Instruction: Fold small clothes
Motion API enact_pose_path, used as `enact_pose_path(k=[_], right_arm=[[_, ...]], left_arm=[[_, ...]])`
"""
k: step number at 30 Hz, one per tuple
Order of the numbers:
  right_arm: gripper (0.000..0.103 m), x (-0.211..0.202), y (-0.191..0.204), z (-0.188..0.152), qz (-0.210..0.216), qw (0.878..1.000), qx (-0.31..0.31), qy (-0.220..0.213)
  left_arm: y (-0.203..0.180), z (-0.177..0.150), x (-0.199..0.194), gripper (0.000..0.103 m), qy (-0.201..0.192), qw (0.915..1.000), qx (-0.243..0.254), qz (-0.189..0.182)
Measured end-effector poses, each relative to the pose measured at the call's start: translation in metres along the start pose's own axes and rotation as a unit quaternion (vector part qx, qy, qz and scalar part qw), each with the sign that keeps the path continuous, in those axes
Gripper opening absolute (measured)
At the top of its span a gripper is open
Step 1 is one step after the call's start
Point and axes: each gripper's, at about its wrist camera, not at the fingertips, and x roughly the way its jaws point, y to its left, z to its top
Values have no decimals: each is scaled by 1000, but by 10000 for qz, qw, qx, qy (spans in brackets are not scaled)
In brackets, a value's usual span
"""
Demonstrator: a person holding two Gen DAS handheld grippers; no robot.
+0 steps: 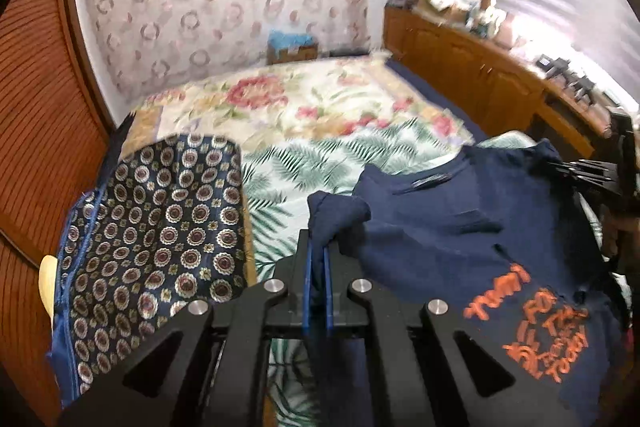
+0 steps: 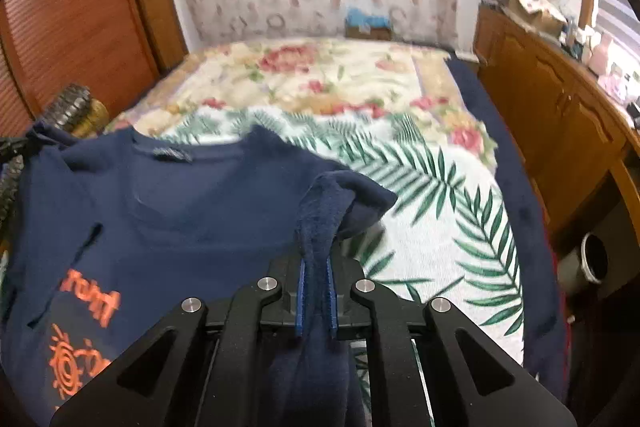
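The navy T-shirt [image 1: 460, 227] with orange print hangs above the bed [image 1: 304, 115], stretched between both tools. The left hand-held gripper [image 1: 318, 267] is clamped on one shoulder corner, and the right hand-held gripper [image 2: 316, 283] is clamped on the other. The cloth looks light, soft and limp, so the shoulder corners are likely the best holds. The leaf-print spread [image 2: 432, 227] ahead offers open room; a patterned garment [image 1: 160, 227] lies left, and a wooden cabinet [image 2: 552, 115] lines the right edge.

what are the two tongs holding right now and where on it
Both hold the navy t-shirt: the left tongs pinch its left sleeve edge, the right tongs its right sleeve edge.
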Motion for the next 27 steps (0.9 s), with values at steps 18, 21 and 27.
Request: enact_pose_path(k=[18, 21, 27], right_arm=[[4, -177, 20, -71, 1030, 9879, -138, -1153], [4, -193, 23, -91, 1009, 9885, -195, -1112], [4, -237, 21, -113, 935, 9889, -295, -1115]], left_arm=[[-37, -126, -167, 2, -1298, 9906, 12, -441], [-38, -144, -179, 2, -1204, 9916, -66, -465], [-45, -172, -200, 3, -857, 9953, 32, -441]])
